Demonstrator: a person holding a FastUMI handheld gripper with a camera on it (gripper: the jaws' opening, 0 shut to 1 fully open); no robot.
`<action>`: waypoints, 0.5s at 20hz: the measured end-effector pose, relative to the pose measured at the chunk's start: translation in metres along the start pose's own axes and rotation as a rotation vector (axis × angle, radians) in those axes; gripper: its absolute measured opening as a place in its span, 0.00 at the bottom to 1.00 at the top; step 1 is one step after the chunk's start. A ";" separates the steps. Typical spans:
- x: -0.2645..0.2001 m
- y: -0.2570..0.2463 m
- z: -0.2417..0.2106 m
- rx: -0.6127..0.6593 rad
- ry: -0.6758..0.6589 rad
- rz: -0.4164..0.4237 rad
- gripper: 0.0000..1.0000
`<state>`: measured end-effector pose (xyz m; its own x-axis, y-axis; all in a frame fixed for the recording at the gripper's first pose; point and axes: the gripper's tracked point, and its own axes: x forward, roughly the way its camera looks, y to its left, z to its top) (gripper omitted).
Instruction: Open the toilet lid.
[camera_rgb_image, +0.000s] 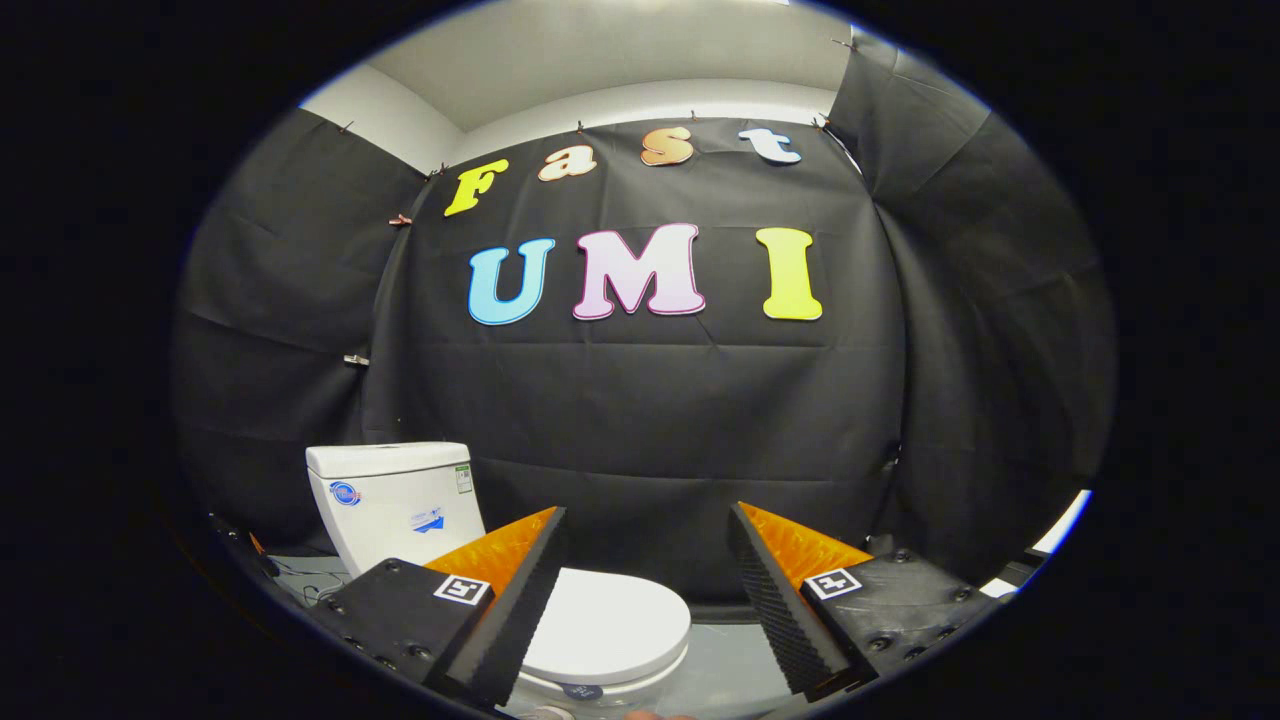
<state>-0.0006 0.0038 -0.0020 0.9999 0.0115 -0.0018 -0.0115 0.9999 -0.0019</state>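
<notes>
— Black cloth (640, 420) hangs all round as the booth's wall, with a strip of pale wall and ceiling (600, 60) above it. What else stands about?

— Little. A grey floor (720, 670) runs to the foot of the cloth, and some dark cable (300, 580) lies on it by the cloth, to the left of the toilet. Nothing stands between the tool and the toilet.

— And the toilet itself?

— Its white cistern (395, 500) stands near the cloth, with small stickers on its front. The toilet lid (605, 625) is down, lying flat over the bowl, white and smooth.

— Where is the lid against the tool?

— The tool (648, 570) hangs above it, fingers spread wide with nothing held. The left finger (520, 600) crosses over the lid's left part; the lid's right part shows in the gap between the fingers. The right finger (775, 600) is off to the lid's right, over the floor. Whether either finger touches the lid I cannot tell.
</notes>
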 end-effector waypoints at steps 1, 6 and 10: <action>0.000 0.001 -0.001 -0.001 0.001 0.002 0.98; 0.000 0.005 -0.001 -0.007 0.002 0.011 0.98; 0.000 0.005 -0.002 -0.007 0.005 0.012 0.98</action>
<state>-0.0007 0.0089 -0.0042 0.9997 0.0233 -0.0071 -0.0233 0.9997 -0.0091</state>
